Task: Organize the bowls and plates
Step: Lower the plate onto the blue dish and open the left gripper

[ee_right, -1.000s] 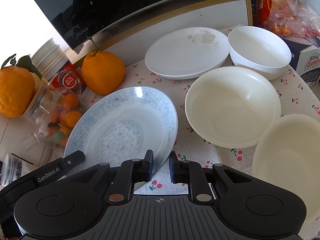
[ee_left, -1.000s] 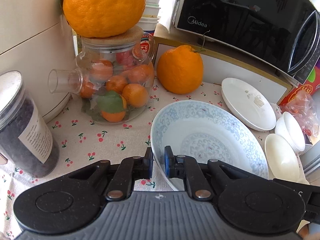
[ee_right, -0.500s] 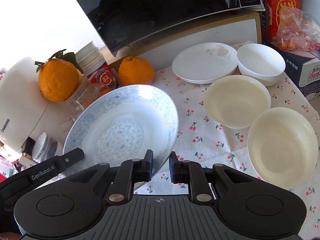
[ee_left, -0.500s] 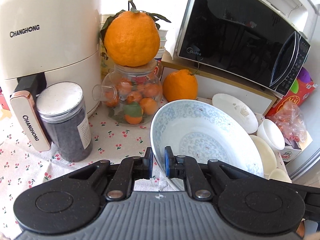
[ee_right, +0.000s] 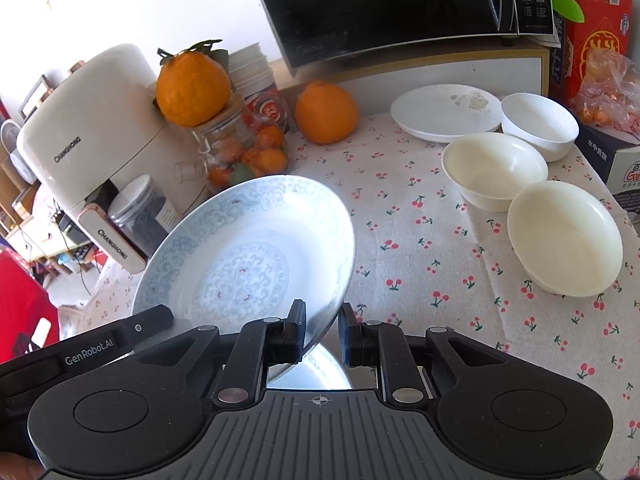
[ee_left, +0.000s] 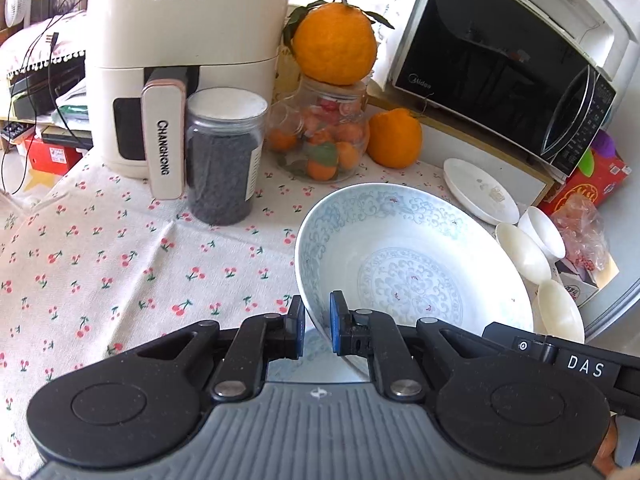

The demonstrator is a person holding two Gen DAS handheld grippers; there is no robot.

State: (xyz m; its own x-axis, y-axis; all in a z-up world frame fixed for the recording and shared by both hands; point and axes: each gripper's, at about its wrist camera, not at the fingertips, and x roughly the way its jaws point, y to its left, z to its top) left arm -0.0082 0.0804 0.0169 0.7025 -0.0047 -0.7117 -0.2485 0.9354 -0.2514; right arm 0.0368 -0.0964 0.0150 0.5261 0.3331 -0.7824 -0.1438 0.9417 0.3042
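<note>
A large blue-patterned bowl is held in the air above the table by both grippers. My left gripper is shut on its near-left rim. My right gripper is shut on its near-right rim; the bowl tilts there. On the table at the right stand a white plate, a white bowl and two cream bowls. The same plate shows in the left wrist view.
A Changhong air fryer, a dark jar, a glass jar of tangerines topped by a big orange, another orange and a microwave stand along the back. A red box and bagged fruit stand far right.
Both grippers have lifted the blue-patterned bowl up and back from the table. The views have widened; the air fryer and more tablecloth now show.
</note>
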